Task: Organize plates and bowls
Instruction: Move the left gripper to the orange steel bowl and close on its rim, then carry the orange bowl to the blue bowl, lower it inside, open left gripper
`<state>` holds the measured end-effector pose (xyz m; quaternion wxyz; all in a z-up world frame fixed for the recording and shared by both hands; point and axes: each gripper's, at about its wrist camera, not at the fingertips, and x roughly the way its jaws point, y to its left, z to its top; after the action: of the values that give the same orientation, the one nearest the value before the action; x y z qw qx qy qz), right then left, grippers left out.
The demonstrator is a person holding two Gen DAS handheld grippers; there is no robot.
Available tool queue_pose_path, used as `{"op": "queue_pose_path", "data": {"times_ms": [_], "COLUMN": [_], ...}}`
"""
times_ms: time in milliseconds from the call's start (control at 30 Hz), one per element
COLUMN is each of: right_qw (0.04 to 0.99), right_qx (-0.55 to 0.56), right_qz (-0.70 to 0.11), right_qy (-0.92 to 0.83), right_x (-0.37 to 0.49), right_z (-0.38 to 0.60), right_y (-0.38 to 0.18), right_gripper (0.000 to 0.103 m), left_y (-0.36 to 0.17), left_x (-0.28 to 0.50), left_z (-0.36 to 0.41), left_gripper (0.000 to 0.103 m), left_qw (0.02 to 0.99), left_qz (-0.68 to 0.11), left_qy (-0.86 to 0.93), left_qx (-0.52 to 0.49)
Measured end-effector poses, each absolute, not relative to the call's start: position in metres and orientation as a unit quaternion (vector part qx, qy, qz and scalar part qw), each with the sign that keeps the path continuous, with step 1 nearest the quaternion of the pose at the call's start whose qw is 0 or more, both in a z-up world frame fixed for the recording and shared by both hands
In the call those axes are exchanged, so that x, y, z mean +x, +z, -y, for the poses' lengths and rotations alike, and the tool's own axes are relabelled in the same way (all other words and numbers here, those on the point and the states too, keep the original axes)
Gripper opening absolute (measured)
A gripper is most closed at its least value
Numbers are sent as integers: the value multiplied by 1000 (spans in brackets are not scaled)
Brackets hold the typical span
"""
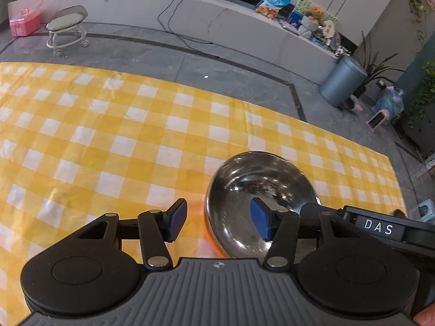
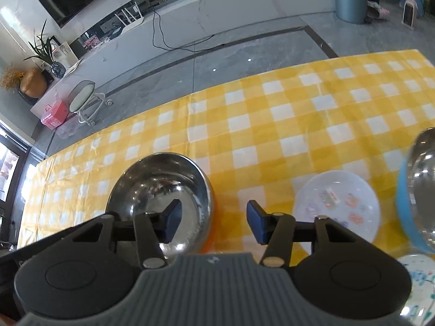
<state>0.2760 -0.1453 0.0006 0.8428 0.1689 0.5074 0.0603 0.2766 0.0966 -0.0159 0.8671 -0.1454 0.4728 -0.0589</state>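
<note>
Both claws straddle the steel bowl [image 1: 258,203] low in frame, left gripper [image 1: 220,220] and right gripper [image 2: 213,222] released. Next I'd pinch its rim and lift toward the plate [image 2: 337,203].

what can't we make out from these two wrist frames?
- Steel bowl, left wrist view: near rim hidden behind the left gripper.
- Blue-rimmed bowl, right wrist view: cut off by the right edge and blurred.
- Patterned plate, right wrist view: cut off at the bottom right corner, print unreadable.
- White plate: small prints too small to identify; near edge hidden behind the right gripper.
</note>
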Motion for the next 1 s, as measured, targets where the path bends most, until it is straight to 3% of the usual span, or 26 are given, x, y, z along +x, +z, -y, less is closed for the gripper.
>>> {"op": "queue_pose_path", "data": {"times_ms": [133, 300, 467, 567, 1000], "right_qw": [840, 834, 837, 836, 834], "right_qx": [172, 174, 167, 169, 198], "right_qz": [-512, -521, -519, -520, -511], "right_qy": [60, 62, 52, 50, 63], "right_x": [282, 285, 286, 285, 251], "right_z": [138, 135, 135, 137, 150], "right_y": [-7, -16, -19, -20, 12], "right_gripper": [42, 30, 16, 9, 7], "left_y": [-24, -32, -34, -32, 12], "left_x": [285, 287, 286, 283, 248], "left_z": [-91, -84, -84, -82, -81], "left_gripper": [50, 24, 10, 9, 8], "left_qw": [863, 858, 859, 862, 876], "left_qz": [-484, -497, -497, -494, -470], "left_qy": [-55, -53, -43, -39, -31], "left_qx": [-134, -122, -115, -106, -99]}}
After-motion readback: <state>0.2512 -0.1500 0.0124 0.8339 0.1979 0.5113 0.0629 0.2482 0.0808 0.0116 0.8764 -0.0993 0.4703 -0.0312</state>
